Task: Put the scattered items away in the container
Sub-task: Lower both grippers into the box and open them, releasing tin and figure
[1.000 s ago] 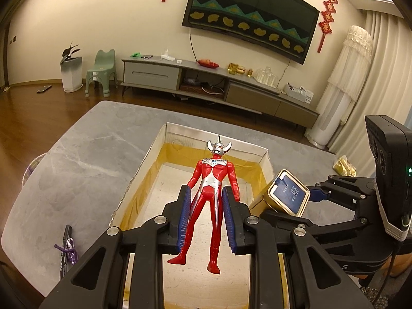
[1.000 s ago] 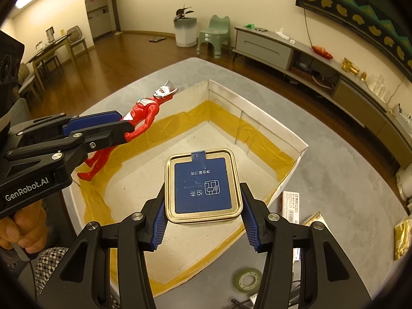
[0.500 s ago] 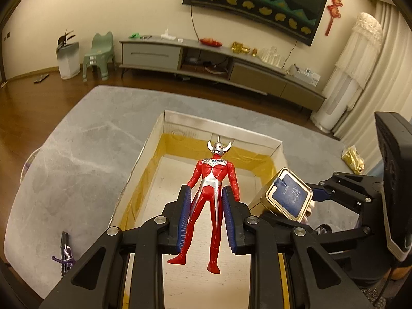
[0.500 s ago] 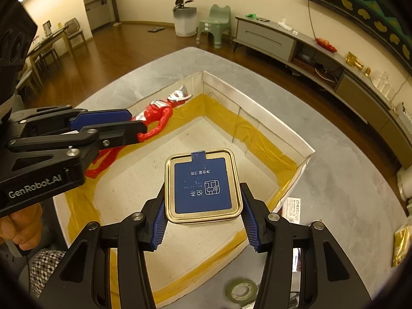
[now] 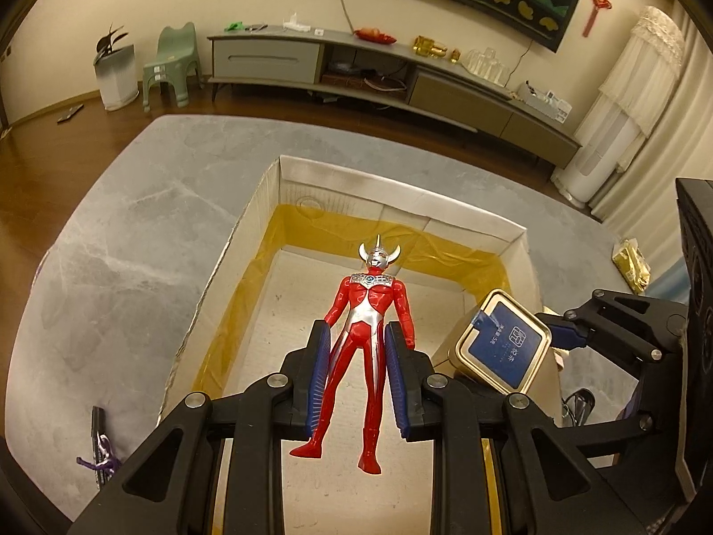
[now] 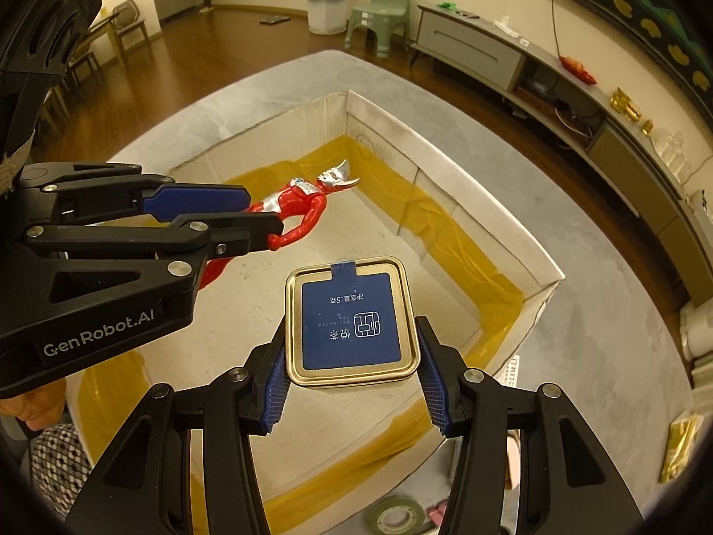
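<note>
1. The left gripper [image 5: 356,379] has its blue fingers [image 5: 318,379] clamped on the legs of a red and silver toy figure [image 5: 367,316]. The figure's head and chest reach out past the fingertips and its feet hang back toward the gripper body.
2. In the right wrist view the toy figure [image 6: 298,205] lies level in the air over the open cardboard box [image 6: 445,165], above the inner floor near the far left wall, not touching it.
3. The right gripper [image 6: 352,383] has its fingers [image 6: 434,392] clamped on the two sides of a gold tin [image 6: 352,321] with a blue label. The tin sits between the fingertips, lid facing the camera.
4. The tin [image 5: 506,350] hangs over the right part of the box [image 5: 401,198], just beside the toy figure and apart from it.
5. The box stands on a grey worktop [image 5: 124,240]. Yellow tape lines its inner walls.
6. On the worktop outside the box lie a roll of tape [image 6: 394,515], a gold packet [image 6: 677,448] and a purple object [image 5: 100,450].
</note>
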A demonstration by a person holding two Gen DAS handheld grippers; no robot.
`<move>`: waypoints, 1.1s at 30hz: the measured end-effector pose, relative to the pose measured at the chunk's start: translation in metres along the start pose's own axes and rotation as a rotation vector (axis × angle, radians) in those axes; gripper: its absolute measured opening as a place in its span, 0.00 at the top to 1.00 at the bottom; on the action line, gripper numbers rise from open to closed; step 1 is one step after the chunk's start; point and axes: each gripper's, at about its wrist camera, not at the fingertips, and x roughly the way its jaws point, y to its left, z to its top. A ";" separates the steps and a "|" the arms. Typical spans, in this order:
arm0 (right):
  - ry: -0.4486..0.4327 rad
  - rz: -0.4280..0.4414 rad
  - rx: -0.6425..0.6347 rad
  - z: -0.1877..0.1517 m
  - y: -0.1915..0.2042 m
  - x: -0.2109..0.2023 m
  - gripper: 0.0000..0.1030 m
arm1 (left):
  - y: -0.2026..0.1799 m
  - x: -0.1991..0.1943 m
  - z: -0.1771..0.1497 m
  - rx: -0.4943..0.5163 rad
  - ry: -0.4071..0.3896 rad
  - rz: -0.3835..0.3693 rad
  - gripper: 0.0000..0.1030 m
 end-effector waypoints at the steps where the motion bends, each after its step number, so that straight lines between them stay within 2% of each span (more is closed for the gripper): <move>1: 0.006 -0.003 -0.004 0.001 -0.001 0.003 0.48 | 0.001 0.004 0.002 -0.006 0.009 0.002 0.75; 15: 0.137 -0.036 -0.101 0.017 -0.012 0.045 0.48 | 0.012 0.061 0.011 -0.069 0.143 0.022 0.74; 24: 0.188 -0.068 -0.152 0.023 -0.012 0.067 0.47 | 0.012 0.083 0.015 -0.068 0.169 0.047 0.74; 31: 0.201 -0.068 -0.124 0.023 -0.018 0.074 0.47 | 0.018 0.096 0.016 -0.107 0.186 0.068 0.73; 33: 0.198 -0.067 -0.119 0.021 -0.019 0.073 0.47 | 0.019 0.093 0.014 -0.120 0.176 0.069 0.64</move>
